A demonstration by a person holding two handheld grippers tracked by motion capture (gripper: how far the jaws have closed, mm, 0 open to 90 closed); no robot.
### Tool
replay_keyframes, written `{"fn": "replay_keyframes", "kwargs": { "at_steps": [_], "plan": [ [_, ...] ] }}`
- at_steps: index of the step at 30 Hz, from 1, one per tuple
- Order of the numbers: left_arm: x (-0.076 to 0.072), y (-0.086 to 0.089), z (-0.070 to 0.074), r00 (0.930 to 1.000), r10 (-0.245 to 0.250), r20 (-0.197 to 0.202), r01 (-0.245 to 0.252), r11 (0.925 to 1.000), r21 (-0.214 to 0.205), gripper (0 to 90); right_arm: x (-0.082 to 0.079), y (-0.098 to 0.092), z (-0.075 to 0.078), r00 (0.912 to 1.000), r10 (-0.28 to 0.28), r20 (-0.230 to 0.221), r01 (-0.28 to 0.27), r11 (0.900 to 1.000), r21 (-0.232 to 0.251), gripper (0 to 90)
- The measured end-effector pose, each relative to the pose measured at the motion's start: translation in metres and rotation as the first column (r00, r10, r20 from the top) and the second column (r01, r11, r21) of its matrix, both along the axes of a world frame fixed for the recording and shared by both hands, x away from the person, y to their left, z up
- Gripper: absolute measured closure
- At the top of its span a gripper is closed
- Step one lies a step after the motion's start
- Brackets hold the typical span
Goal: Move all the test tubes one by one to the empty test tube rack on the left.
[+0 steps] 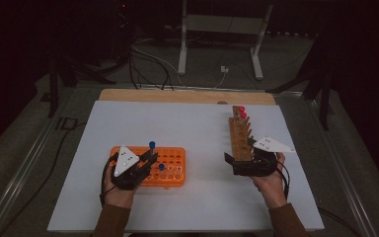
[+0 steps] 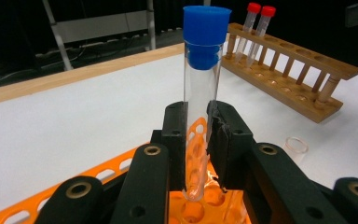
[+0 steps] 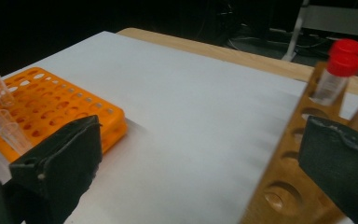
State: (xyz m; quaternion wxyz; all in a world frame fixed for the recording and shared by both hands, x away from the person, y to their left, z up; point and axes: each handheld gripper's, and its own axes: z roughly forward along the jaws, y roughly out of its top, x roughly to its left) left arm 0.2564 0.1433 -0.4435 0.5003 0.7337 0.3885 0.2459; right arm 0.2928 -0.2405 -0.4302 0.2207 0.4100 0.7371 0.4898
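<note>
Two grippers, two racks, one white table (image 1: 197, 128).

Item 1: left gripper (image 1: 148, 159). You had its jaws clamped on a clear tube (image 2: 200, 107) with a blue cap (image 2: 206, 35). You held the tube upright, its rounded foot just above the holes of the orange rack (image 1: 170, 170), at that rack's left part in the high view.

Item 2: orange rack. It lay flat on the table; a second blue-capped tube (image 1: 161, 169) stood in it, just right of your held tube.

Item 3: right gripper (image 1: 246, 159). You had its jaws spread wide with nothing between the pads. It sat well right of the orange rack, at the near end of the wooden rack (image 1: 240, 136), one jaw to each side of that end.

Item 4: wooden rack. It lay well right of the orange rack, running away from you; two red-capped tubes (image 1: 242, 112) stood at its far end.

Item 5: loose clear ring (image 2: 296, 145). It lay on the table between the orange rack and the wooden rack.
</note>
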Motion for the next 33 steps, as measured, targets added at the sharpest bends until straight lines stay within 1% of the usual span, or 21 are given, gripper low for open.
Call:
{"fn": "replay_keyframes", "kwargs": {
  "at_steps": [6, 9, 12, 17, 22, 24, 27, 33],
  "plan": [
    [-0.003, 0.005, -0.004, 0.9998, -0.004, -0.02, 0.003, 0.9996, -0.027, 77.2, -0.003, -0.009, -0.003, 0.9999, -0.012, 0.001, 0.012, 0.9999, 0.002, 0.1],
    [-0.005, 0.005, -0.007, 0.9997, -0.013, -0.02, 0.013, 0.9997, -0.023, 77.1, -0.004, -0.011, -0.004, 0.9999, -0.016, -0.002, 0.016, 0.9999, 0.006, 0.0],
    [-0.004, 0.005, -0.011, 0.9994, -0.019, -0.03, 0.018, 0.9995, -0.025, 77.1, -0.004, -0.012, -0.005, 0.9998, -0.017, -0.005, 0.017, 0.9998, 0.014, 0.0],
    [-0.007, 0.002, -0.016, 0.9985, -0.029, -0.048, 0.027, 0.9993, -0.024, 77.2, -0.004, -0.011, -0.005, 0.9999, -0.014, -0.004, 0.015, 0.9998, 0.014, 0.1],
    [-0.008, 0.001, -0.021, 0.9973, -0.036, -0.064, 0.036, 0.9993, -0.009, 77.1, -0.005, -0.013, -0.004, 0.9998, -0.018, 0.0, 0.018, 0.9997, 0.017, 0.1],
    [-0.009, 0.001, -0.024, 0.9963, -0.036, -0.078, 0.036, 0.9993, 0.001, 77.1, -0.006, -0.013, -0.003, 0.9998, -0.02, -0.001, 0.02, 0.9996, 0.02, 0.1],
    [-0.009, 0.001, -0.028, 0.9943, -0.038, -0.1, 0.039, 0.9993, 0.002, 77.1, -0.006, -0.015, -0.004, 0.9998, -0.022, 0.0, 0.022, 0.9995, 0.022, 0.1],
    [-0.01, -0.003, -0.036, 0.9892, -0.051, -0.138, 0.059, 0.997, 0.05, 77.2, -0.006, -0.015, -0.004, 0.9998, -0.02, -0.005, 0.02, 0.9995, 0.026, 0.1]
  ]
}}
